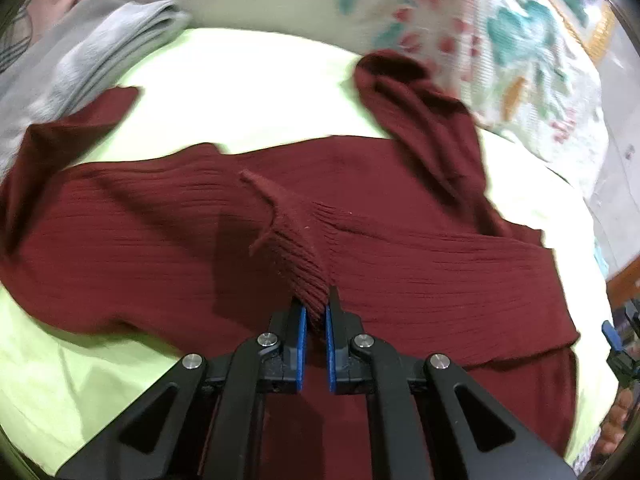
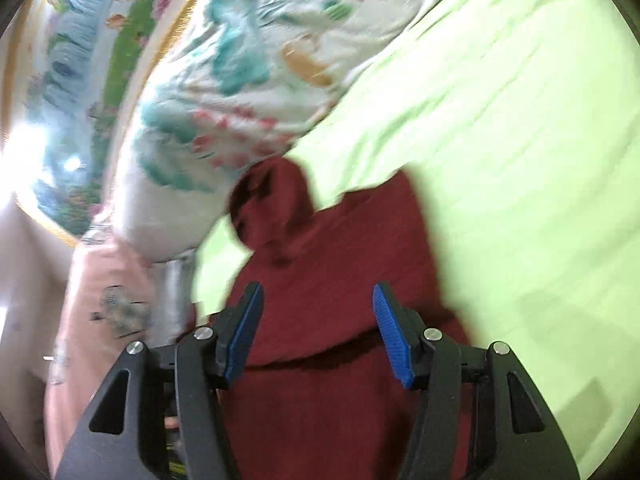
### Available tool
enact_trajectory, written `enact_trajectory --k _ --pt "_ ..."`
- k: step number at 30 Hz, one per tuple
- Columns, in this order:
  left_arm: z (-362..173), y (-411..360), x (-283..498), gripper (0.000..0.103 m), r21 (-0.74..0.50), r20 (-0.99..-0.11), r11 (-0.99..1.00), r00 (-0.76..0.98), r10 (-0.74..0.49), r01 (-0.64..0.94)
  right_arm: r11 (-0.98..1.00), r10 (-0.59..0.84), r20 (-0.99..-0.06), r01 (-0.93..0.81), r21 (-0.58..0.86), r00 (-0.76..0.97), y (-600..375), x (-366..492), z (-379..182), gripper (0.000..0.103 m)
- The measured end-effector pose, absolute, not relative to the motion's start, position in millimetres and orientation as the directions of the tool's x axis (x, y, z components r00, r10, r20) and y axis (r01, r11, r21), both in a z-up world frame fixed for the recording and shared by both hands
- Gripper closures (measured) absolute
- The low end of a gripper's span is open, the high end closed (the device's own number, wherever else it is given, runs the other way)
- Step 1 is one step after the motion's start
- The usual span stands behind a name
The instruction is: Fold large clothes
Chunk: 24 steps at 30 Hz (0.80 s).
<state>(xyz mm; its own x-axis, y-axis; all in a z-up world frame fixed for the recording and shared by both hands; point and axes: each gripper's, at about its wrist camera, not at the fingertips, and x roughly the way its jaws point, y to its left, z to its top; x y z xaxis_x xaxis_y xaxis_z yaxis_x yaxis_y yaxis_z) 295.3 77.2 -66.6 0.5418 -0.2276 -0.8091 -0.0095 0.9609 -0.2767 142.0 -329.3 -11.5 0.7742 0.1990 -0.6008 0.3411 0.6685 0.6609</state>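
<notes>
Dark red ribbed knit sweater (image 1: pixel 168 236) lies spread on the lime-green bedsheet (image 1: pixel 248 80). My left claw (image 1: pixel 316 308) is clenched on its ribbed cuff (image 1: pixel 296 252), lifted, I'd say to fold the sleeve inward. Right claw (image 2: pixel 318 300) hangs released over the body. Bare sheet beyond; floral pillow (image 1: pixel 500 40) crowds the far sleeve.
</notes>
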Motion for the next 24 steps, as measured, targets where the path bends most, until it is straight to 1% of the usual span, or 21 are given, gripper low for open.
enact_trajectory --k 2,4,6,9,11,12,13,14,15,16,19,21,22,23,24 --pt "-69.4 84.2 295.9 0.097 -0.308 -0.804 0.951 0.536 -0.257 -0.007 0.69 0.172 -0.635 0.368 0.624 0.753 -343.7 152.4 -17.1 0.04" --pt "-67.7 81.5 293.5 0.097 -0.278 -0.803 0.96 0.549 -0.231 -0.003 0.708 0.158 -0.681 0.399 0.583 0.715 -357.0 167.8 -29.4 0.039" --pt "-70.0 80.9 293.0 0.097 -0.285 -0.807 0.959 0.543 -0.234 -0.011 0.715 0.192 -0.729 0.415 0.562 0.657 -365.5 193.3 -48.6 0.039" --pt "-78.7 83.5 295.1 0.097 -0.283 -0.824 0.959 0.52 -0.227 -0.03 0.726 0.22 -0.767 0.424 0.541 0.602 -370.8 224.2 -73.9 0.039" --pt "-82.8 83.7 291.1 0.097 -0.279 -0.827 0.96 0.515 -0.223 -0.032 0.731 0.238 -0.775 0.417 0.54 0.586 -372.3 236.6 -86.7 0.04" --pt "-82.6 81.5 291.3 0.097 -0.271 -0.829 0.962 0.516 -0.217 -0.031 0.728 0.249 -0.762 0.403 0.554 0.597 -374.2 241.7 -90.3 0.058" --pt "-81.9 79.9 289.9 0.097 -0.264 -0.83 0.964 0.516 -0.213 -0.027 0.73 0.261 -0.766 0.399 0.555 0.588 -373.9 244.3 -91.3 0.084" --pt "-81.2 80.0 289.7 0.097 -0.262 -0.83 0.965 0.515 -0.213 -0.023 0.721 0.286 -0.771 0.401 0.564 0.57 -374.8 246.6 -93.3 0.097" --pt "-81.4 77.1 291.0 0.097 -0.256 -0.833 0.967 0.512 -0.211 -0.017 0.713 0.286 -0.76 0.401 0.575 0.583 -378.2 243.8 -89.1 0.097" --pt "-82.0 72.3 292.6 0.097 -0.255 -0.834 0.967 0.507 -0.218 -0.004 0.734 0.256 -0.747 0.38 0.563 0.614 -379.0 239.0 -77.1 0.097" --pt "-85.2 59.2 297.3 0.097 -0.278 -0.831 0.96 0.495 -0.254 0.027 0.8 0.117 -0.754 0.389 0.458 0.646 -380.3 224.7 -46.4 0.097" --pt "-89.6 45.4 298.8 0.097 -0.247 -0.839 0.968 0.489 -0.238 0.047 0.826 0.053 -0.788 0.416 0.38 0.613 -381.2 225.9 -47.8 0.097" --pt "-91.2 41.5 299.5 0.097 -0.231 -0.843 0.972 0.488 -0.225 0.05 0.825 0.046 -0.812 0.435 0.359 0.582 -382.8 228.6 -56.6 0.097" --pt "-91.9 38.7 299.7 0.097 -0.213 -0.845 0.976 0.492 -0.21 0.051 0.815 0.066 -0.829 0.449 0.366 0.556 -384.8 230.1 -65.2 0.096" --pt "-91.9 38.4 299.5 0.097 -0.213 -0.844 0.976 0.493 -0.211 0.052 0.799 0.075 -0.84 0.472 0.373 0.537 -387.2 227.8 -70.8 0.094"
